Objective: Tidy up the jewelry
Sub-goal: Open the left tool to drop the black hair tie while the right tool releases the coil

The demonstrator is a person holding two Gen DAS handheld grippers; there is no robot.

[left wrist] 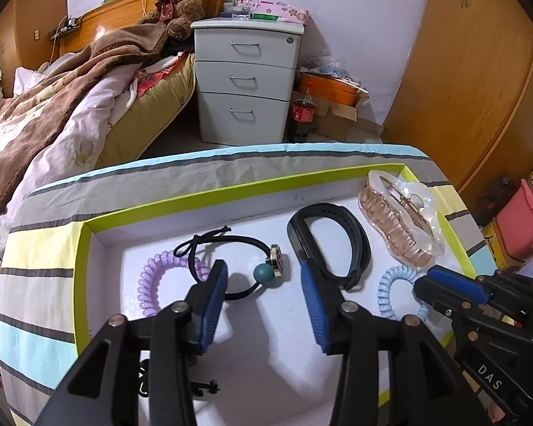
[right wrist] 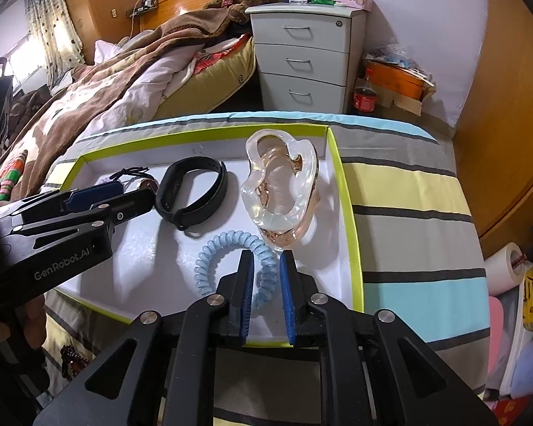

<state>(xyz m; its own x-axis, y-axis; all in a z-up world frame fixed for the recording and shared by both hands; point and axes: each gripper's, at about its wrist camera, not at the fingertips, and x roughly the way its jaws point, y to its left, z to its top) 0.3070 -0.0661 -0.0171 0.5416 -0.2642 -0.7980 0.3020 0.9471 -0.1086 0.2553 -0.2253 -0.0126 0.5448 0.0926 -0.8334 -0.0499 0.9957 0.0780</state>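
Note:
A white tray with a lime rim (left wrist: 209, 191) holds a purple coil hair tie (left wrist: 149, 284), a black hair tie with a green bead (left wrist: 263, 271), a black wristband (left wrist: 334, 245), a clear hair claw (left wrist: 401, 220) and a light blue coil hair tie (left wrist: 387, 289). My left gripper (left wrist: 263, 280) is open above the black hair tie, holding nothing. In the right wrist view my right gripper (right wrist: 267, 264) has its jaws narrowly apart around the blue coil tie (right wrist: 231, 248), beside the claw (right wrist: 280, 181) and the wristband (right wrist: 195, 191). The tray rim (right wrist: 348, 206) shows there too.
The tray lies on a striped cloth (left wrist: 35, 284) over a table. Behind stand a bed (left wrist: 53, 106), a white drawer unit (left wrist: 248, 78), a cola bottle (left wrist: 302, 113) and wooden wardrobe doors (left wrist: 479, 71). A small dark trinket (left wrist: 202, 387) lies under my left gripper.

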